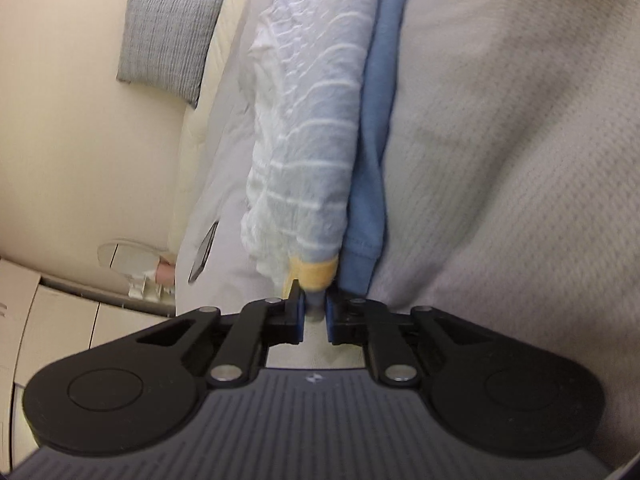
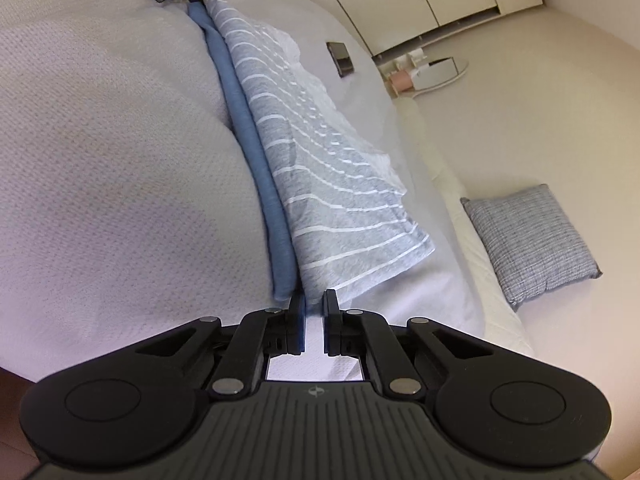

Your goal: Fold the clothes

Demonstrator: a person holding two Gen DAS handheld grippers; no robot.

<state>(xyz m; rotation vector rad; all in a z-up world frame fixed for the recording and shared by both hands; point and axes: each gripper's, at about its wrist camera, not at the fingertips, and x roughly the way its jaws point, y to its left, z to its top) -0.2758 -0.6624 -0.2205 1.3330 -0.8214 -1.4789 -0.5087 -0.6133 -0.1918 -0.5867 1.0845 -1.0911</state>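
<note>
Striped grey garment (image 2: 320, 184), yellow band at one end, stretched taut above the bed (image 2: 100, 160) beside a blue garment (image 2: 260, 184). No readable writing. Left tongs (image 1: 315, 307) nearly closed, pinching the banded end; right tongs (image 2: 314, 307) nearly closed on the opposite corner. Open bedding alongside; phone (image 2: 340, 58), cushion (image 2: 528, 240) apart.
</note>
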